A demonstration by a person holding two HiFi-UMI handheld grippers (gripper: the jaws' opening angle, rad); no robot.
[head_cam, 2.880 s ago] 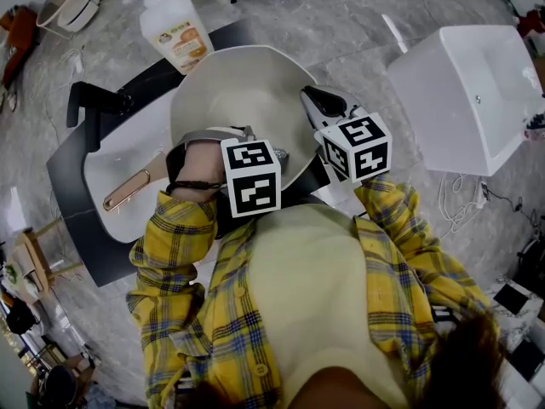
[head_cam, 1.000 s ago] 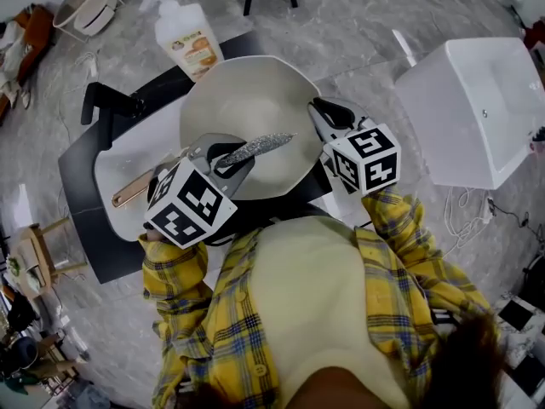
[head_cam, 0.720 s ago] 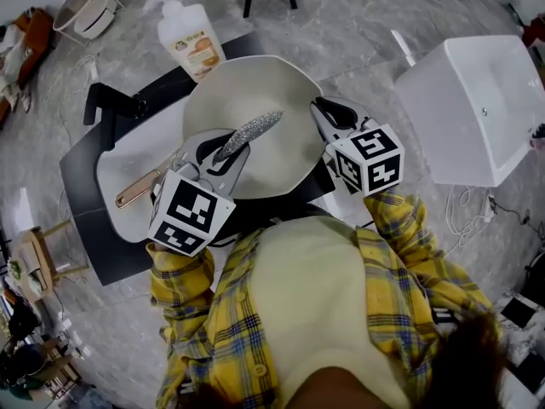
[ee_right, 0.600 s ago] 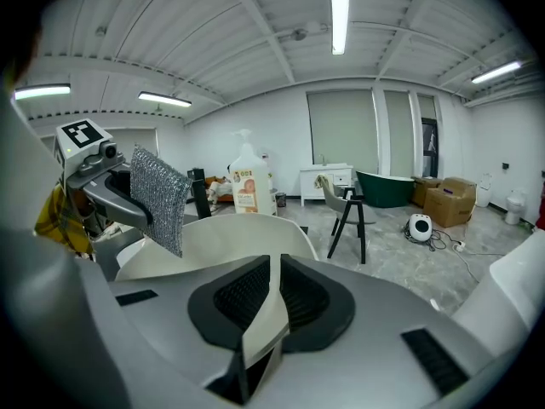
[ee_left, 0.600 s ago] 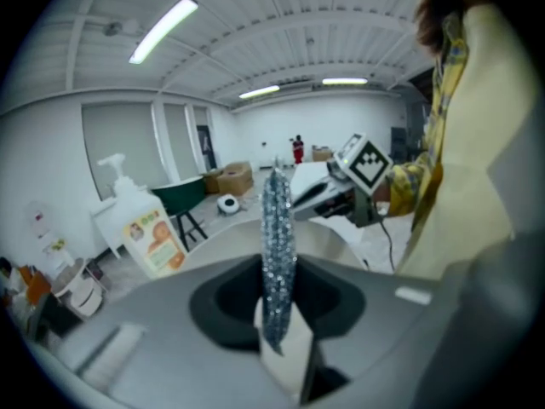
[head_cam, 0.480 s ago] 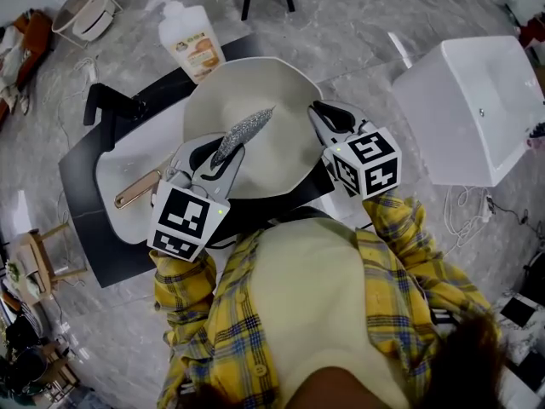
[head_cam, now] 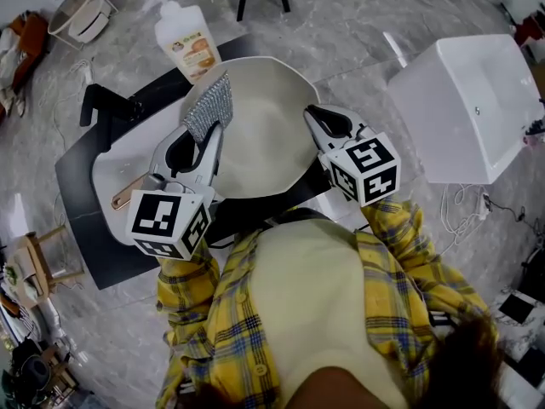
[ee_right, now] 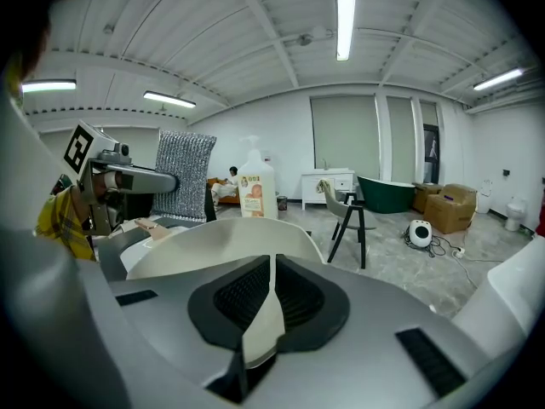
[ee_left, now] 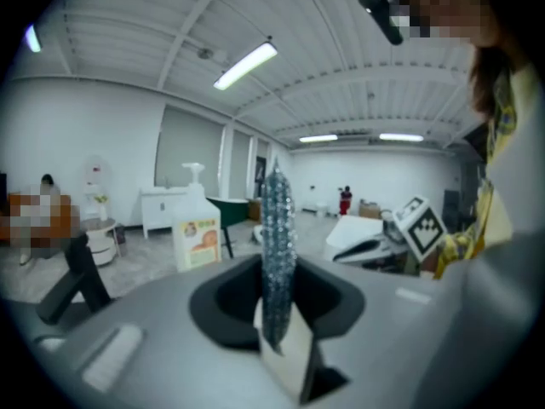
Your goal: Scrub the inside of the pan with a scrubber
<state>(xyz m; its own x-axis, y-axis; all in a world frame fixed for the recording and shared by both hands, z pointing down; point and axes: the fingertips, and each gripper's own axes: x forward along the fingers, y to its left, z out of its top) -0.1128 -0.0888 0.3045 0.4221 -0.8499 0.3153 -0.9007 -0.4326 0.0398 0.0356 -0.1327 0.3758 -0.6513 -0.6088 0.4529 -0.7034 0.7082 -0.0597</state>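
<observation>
A cream pan (head_cam: 255,130) rests over the white sink (head_cam: 115,173), its copper handle (head_cam: 128,194) pointing left. My left gripper (head_cam: 203,135) is shut on a silver mesh scrubber (head_cam: 209,107), which stands upright above the pan's left rim. In the left gripper view the scrubber (ee_left: 277,237) rises edge-on from the shut left gripper (ee_left: 277,335). My right gripper (head_cam: 318,123) is shut on the pan's right rim. In the right gripper view the pan (ee_right: 213,233) runs into the closed right gripper (ee_right: 266,313), and the scrubber (ee_right: 183,173) shows at left.
A soap pump bottle (head_cam: 187,37) stands behind the pan on the black counter (head_cam: 85,228). A black faucet (head_cam: 106,105) sits at the sink's far left. A white rectangular basin (head_cam: 464,100) lies on the floor to the right. A chair (ee_right: 353,216) stands beyond.
My left gripper swung left and forward with the scrubber, which went from lying across the pan's inside to standing over its left rim. The right gripper stayed on the rim.
</observation>
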